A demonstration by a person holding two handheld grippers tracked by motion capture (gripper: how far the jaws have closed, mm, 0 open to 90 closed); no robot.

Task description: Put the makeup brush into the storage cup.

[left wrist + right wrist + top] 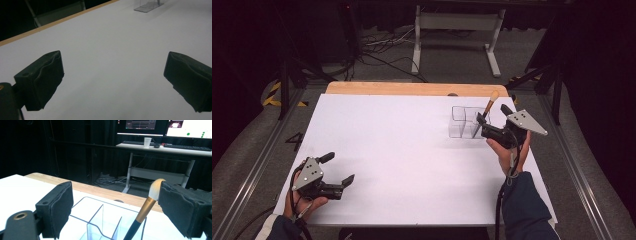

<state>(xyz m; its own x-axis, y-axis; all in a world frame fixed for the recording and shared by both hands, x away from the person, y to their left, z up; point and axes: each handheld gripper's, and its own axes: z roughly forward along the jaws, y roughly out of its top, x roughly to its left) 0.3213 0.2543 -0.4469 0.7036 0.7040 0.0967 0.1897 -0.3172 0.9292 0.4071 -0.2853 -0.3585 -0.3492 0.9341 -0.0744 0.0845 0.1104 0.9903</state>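
high view: makeup brush (488, 109) stands tilted in clear organizer (463, 122) at table's (402, 150) far right, right gripper (482, 126) beside it | left gripper view: left gripper (113, 80) spread over bare table | right gripper view: jaws spread, brush between them, unpinched

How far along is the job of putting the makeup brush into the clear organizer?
Done: the makeup brush already stands tilted in a compartment of the clear organizer, bristles up. In hand: the right hand-held gripper is at the organizer with jaws wide, the brush between them but not pinched. The left hand-held gripper hangs open over the bare white table. Left: probably just drawing the right one clear.
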